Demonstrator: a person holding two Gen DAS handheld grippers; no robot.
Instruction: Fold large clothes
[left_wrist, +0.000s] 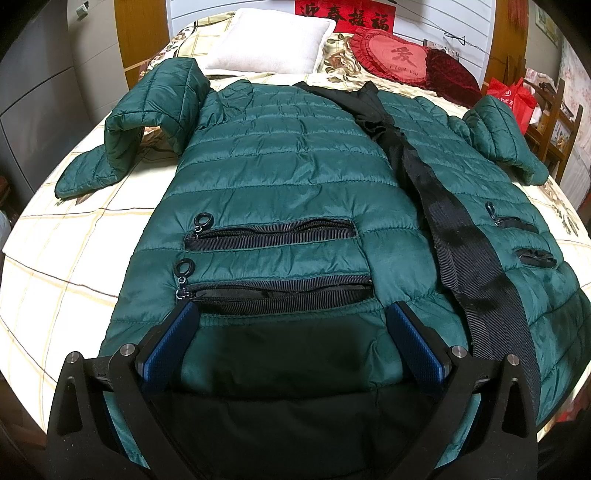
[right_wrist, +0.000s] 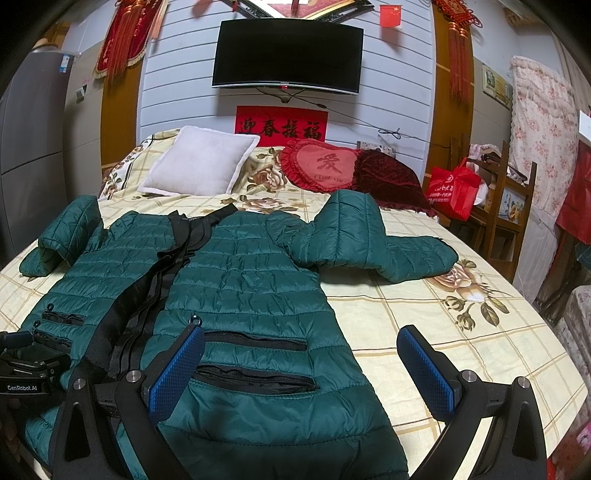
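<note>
A dark green quilted jacket (left_wrist: 280, 155) lies front up on the bed, hem towards me, sleeves bent at both sides. A black zipper band (left_wrist: 454, 236) runs down its front. My left gripper (left_wrist: 291, 314) is open, fingers spread over the hem just below the two left zip pockets (left_wrist: 273, 236). In the right wrist view the same jacket (right_wrist: 240, 280) fills the left half. My right gripper (right_wrist: 301, 339) is open above the jacket's right hem and its pockets (right_wrist: 255, 362). The left gripper body (right_wrist: 26, 369) shows at the lower left there.
The bed has a cream checked floral sheet (right_wrist: 424, 332). A white pillow (right_wrist: 199, 162), a red heart cushion (right_wrist: 321, 166) and a dark red cushion (right_wrist: 388, 181) lie at its head. A TV (right_wrist: 288, 55) hangs on the wall. A wooden chair with a red bag (right_wrist: 454, 192) stands right.
</note>
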